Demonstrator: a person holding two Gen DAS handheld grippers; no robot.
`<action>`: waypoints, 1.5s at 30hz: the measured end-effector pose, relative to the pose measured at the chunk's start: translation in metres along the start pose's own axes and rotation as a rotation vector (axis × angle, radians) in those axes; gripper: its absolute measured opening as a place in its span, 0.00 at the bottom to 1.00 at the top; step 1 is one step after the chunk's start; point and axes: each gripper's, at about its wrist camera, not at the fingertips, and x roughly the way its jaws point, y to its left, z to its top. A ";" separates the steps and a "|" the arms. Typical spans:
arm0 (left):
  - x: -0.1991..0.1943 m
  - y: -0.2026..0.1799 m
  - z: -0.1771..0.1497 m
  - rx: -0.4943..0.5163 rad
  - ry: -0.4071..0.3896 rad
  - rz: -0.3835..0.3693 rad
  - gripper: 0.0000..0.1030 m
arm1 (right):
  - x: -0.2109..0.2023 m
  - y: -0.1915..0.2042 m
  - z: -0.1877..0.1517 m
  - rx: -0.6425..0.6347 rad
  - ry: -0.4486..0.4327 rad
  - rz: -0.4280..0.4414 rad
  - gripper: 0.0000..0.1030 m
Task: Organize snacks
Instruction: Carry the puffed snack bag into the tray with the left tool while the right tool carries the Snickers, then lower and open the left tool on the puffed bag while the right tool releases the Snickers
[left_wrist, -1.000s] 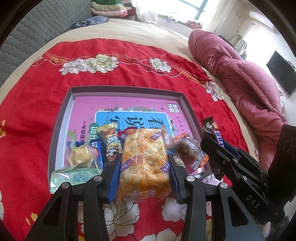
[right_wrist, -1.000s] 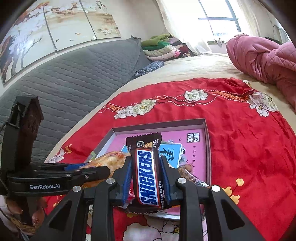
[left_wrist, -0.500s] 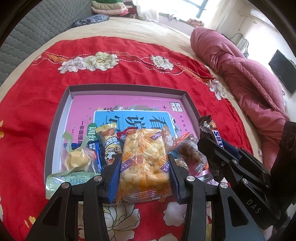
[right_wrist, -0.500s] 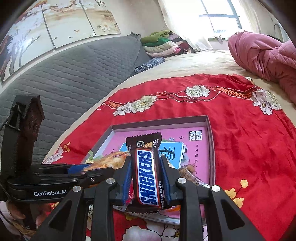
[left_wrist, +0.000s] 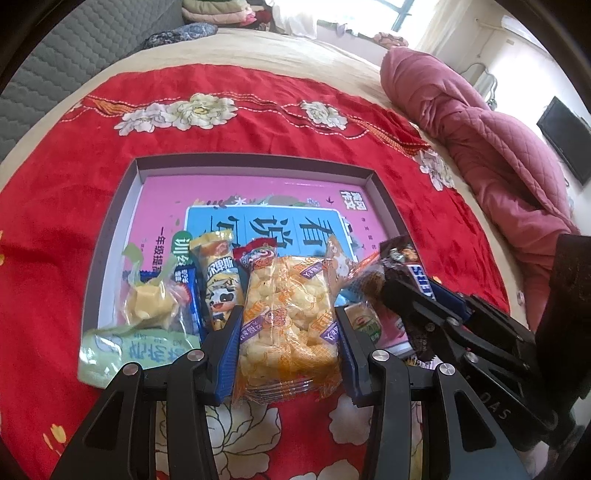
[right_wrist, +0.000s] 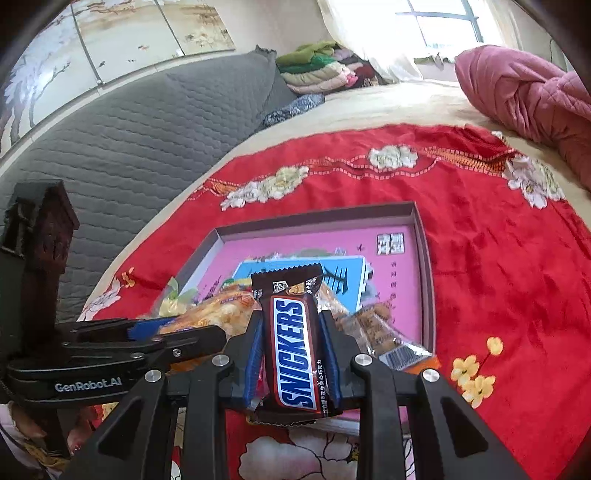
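While the left gripper clamps the puffed-rice pack and the right gripper pinches the Snickers bar, both look mid-placement near the tray's front edge, so next they need empty spots.

Bed, beige cover. Lying directly on it: red floral cloth, frame centre; pink quilt, upper right; folded clothes, top centre. Grey-rimmed tray rests on the cloth.
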 end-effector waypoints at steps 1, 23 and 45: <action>0.001 0.000 -0.001 0.003 0.001 0.002 0.46 | 0.002 0.000 -0.001 -0.002 0.008 -0.002 0.28; 0.006 -0.002 -0.003 0.019 -0.014 0.009 0.46 | 0.018 0.002 -0.003 -0.047 0.026 -0.069 0.29; 0.010 0.001 0.002 0.010 -0.024 0.020 0.46 | 0.036 0.005 -0.004 -0.073 0.073 -0.085 0.29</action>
